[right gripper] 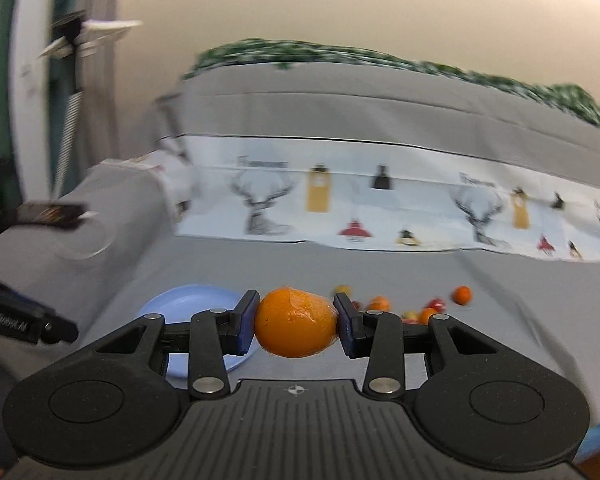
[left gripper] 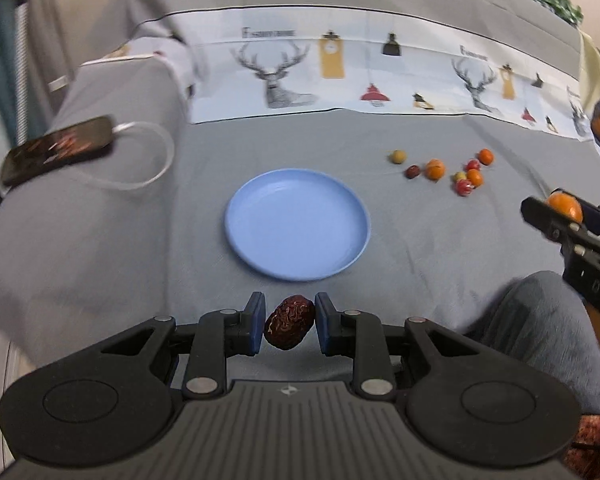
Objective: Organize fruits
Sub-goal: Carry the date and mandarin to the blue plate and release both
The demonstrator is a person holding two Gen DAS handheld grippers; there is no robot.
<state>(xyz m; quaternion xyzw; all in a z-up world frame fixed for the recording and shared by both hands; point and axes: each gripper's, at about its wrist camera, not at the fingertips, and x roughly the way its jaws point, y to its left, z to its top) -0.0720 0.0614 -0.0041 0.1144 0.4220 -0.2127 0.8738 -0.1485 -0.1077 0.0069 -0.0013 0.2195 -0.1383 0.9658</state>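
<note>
My left gripper (left gripper: 289, 327) is shut on a wrinkled dark red date (left gripper: 290, 327) and holds it above the grey cloth, just in front of an empty blue plate (left gripper: 298, 224). My right gripper (right gripper: 296, 327) is shut on an orange (right gripper: 296, 328) wrapped in clear film, held above the cloth to the right of the plate (right gripper: 192, 300). In the left wrist view the right gripper (left gripper: 556, 208) shows at the right edge with the orange (left gripper: 565, 206). Several small loose fruits (left gripper: 448, 170) lie to the right beyond the plate; they also show in the right wrist view (right gripper: 420, 306).
A phone (left gripper: 56, 150) with a white cable (left gripper: 148, 152) lies on a raised grey cushion at the left. A white printed cloth with deer (left gripper: 340, 72) runs across the back. A person's grey-clad knee (left gripper: 540, 320) is at the lower right.
</note>
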